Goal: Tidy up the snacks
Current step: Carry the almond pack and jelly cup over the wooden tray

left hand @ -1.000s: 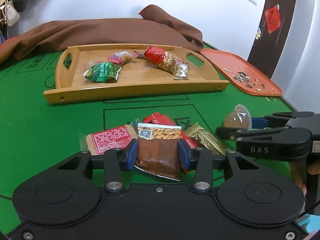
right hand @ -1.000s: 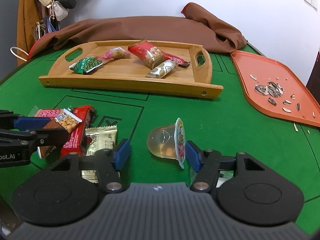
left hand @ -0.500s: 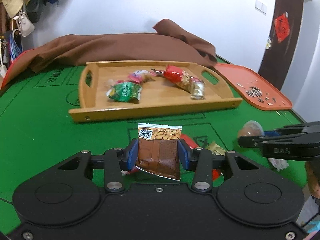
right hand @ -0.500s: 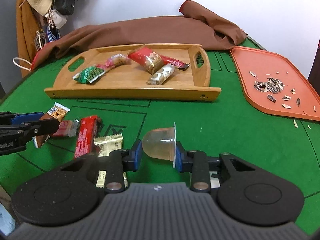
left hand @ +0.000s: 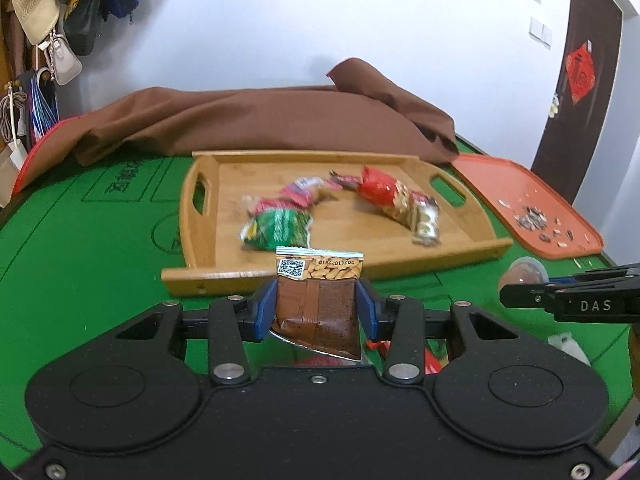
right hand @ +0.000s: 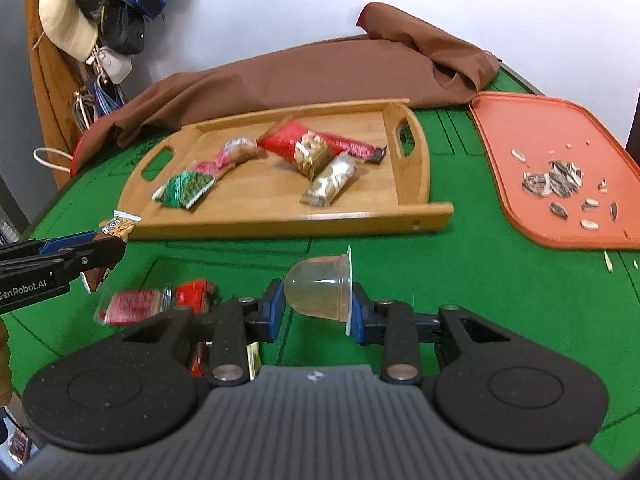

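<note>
Left fingers (left hand: 266, 312) clamped on almond packet (left hand: 318, 304), right fingers (right hand: 276, 316) clamped on jelly cup (right hand: 318, 290)

Wooden tray (right hand: 416, 216) in the middle of the table (right hand: 460, 280), four snack packets (right hand: 328, 180) inside it, cloth (right hand: 304, 68) heaped behind, flat tray (right hand: 520, 128) with seed shells (right hand: 554, 182) to its right, loose packets (right hand: 132, 304) in front left.

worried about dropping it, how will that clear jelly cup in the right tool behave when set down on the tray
The jelly cup lies sideways in the right tool, so its domed side will probably roll on the wooden tray. Its thin clear wall may dent. The flat lid rim could stop it.
</note>
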Demonstrator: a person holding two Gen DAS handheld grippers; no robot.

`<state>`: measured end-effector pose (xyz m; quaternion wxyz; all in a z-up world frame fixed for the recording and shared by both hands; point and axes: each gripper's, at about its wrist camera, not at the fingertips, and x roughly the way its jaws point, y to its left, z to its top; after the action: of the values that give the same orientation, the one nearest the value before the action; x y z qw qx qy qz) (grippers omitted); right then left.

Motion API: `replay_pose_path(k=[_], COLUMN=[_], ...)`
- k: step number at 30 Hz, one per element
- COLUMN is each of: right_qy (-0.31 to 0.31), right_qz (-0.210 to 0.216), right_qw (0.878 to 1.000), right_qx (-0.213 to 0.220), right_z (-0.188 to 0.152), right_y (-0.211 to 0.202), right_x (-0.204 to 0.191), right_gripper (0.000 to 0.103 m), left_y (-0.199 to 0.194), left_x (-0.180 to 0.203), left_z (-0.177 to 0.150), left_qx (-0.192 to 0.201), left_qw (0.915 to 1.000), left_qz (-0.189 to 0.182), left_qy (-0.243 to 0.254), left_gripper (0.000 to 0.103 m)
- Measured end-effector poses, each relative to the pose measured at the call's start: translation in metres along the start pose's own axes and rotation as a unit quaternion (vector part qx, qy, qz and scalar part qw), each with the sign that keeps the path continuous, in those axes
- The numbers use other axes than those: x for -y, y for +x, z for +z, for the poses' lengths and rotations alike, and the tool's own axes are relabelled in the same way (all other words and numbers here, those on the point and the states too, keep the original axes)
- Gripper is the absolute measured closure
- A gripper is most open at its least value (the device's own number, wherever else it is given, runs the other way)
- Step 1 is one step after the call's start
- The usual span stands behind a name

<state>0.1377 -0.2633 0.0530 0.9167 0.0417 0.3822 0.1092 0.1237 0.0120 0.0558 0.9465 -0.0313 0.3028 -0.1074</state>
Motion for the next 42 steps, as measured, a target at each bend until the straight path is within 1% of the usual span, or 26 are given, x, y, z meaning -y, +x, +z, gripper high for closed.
replay_pose_path(k=[4, 8, 11, 16, 20, 26, 36, 42], right_qy=[-0.003, -0.017, -0.018, -0.014, -0.007, 0.002, 0.015, 0.022], right_qz=[-0.005, -0.041, -0.054, -0.071, -0.073, -0.068, -0.079, -0.086], right_qw=[1.000, 0.999, 0.998, 0.997, 0.997, 0.997, 0.996, 0.995], right_qx=[0.012, 0.026, 0.014, -0.009, -0.019, -0.029, -0.033, -0.039], right_z=[0.017, 0.039, 0.053, 0.064, 0.070, 0.079, 0.094, 0.110], right_y=[0.001, 0.010, 0.026, 0.055, 0.072, 0.089, 0.115, 0.133], right_x=[0.000, -0.001, 0.001, 0.004, 0.006, 0.006, 0.009, 0.008], right_gripper=[0.066, 0.066, 0.066, 0.066, 0.066, 0.066, 0.066, 0.066], left_y=[0.010, 0.027, 0.043, 0.068, 0.086, 0.105, 0.134, 0.153], left_x=[-0.007, -0.015, -0.021, -0.029, -0.034, -0.038, -0.046, -0.046], left_z=[0.016, 0.029, 0.037, 0.041, 0.041, 0.043, 0.063, 0.078], left_qx=[0.004, -0.001, -0.012, -0.033, -0.050, -0.056, -0.057, -0.061], left_qw=[1.0000, 0.9999, 0.9997, 0.9987, 0.9975, 0.9967, 0.9960, 0.9950], left_qz=[0.000, 0.007, 0.014, 0.027, 0.029, 0.037, 0.048, 0.064], left_qy=[-0.003, -0.016, -0.019, -0.029, -0.039, -0.046, -0.049, -0.047], left_gripper=[0.063, 0.063, 0.063, 0.063, 0.063, 0.063, 0.063, 0.063])
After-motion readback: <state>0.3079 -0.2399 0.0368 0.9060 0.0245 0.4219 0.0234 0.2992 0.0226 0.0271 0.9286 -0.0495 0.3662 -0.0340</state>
